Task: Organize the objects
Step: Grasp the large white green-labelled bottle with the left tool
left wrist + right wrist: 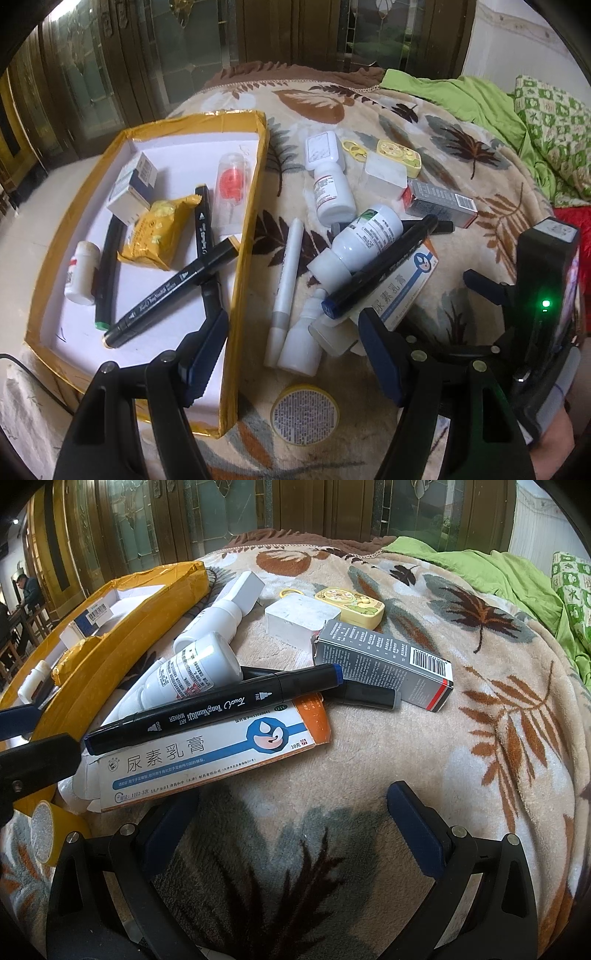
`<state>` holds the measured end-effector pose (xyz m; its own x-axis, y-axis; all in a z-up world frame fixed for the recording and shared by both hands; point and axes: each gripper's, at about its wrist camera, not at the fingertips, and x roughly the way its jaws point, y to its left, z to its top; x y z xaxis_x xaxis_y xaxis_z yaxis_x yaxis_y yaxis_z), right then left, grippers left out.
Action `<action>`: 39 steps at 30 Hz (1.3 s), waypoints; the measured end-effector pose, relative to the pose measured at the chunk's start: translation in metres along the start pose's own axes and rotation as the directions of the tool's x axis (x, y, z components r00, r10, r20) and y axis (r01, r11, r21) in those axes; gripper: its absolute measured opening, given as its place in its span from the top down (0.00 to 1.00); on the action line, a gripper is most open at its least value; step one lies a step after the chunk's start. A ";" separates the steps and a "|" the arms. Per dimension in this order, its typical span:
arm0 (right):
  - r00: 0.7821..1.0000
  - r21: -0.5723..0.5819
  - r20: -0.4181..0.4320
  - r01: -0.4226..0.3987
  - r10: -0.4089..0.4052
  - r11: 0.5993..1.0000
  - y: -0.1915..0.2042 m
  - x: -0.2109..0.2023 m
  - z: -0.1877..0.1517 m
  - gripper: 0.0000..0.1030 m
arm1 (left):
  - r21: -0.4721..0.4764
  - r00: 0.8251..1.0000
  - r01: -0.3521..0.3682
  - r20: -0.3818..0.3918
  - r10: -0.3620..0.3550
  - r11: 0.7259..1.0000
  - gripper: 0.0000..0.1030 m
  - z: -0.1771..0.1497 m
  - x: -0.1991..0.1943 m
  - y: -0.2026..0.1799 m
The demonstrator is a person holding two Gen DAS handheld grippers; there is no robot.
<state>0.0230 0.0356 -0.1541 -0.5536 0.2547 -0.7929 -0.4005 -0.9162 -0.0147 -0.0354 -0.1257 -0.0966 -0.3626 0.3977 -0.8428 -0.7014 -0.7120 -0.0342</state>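
A leaf-patterned blanket is seen spread under everything, its far side covered by green cloth. The yellow-edged tray is cut off at the left in the right wrist view, where only its near wall and a corner of the inside can be made out. In it, markers, a yellow packet, a small box and a little white bottle are seen, piled partly over one another.

Just right of the tray, a heap is seen: a cream box is partly buried under a blue-capped marker, and a white bottle leans across it. A second dark marker is mostly hidden behind them. A grey carton lies beyond; print on most labels is too small to read.

The left gripper is held wide open, empty, straddling the tray wall, a white pen between its fingers. The right gripper is spread wide too, nothing held, over bare blanket near the cream box.
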 end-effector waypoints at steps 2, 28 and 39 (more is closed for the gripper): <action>1.000 -0.002 -0.001 0.009 -0.009 1.000 0.002 0.000 0.000 0.00 | -0.016 1.000 0.022 -0.001 -0.022 1.000 0.29 0.001 -0.001 0.003; 0.989 0.151 0.113 -0.115 0.099 0.982 -0.064 -0.111 0.018 0.02 | 0.240 0.914 0.387 -0.227 -0.337 0.890 0.29 -0.038 -0.006 -0.063; 0.989 0.163 0.104 -0.118 0.102 0.980 -0.065 -0.110 0.021 0.02 | 0.474 0.937 0.290 -0.318 -0.146 0.831 0.44 -0.071 0.014 -0.109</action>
<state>0.0946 0.0733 -0.0533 -0.6643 0.1908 -0.7227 -0.4459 -0.8772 0.1783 0.0792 -0.0837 -0.1424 -0.0425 0.2926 -0.9553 -0.9792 -0.2022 -0.0184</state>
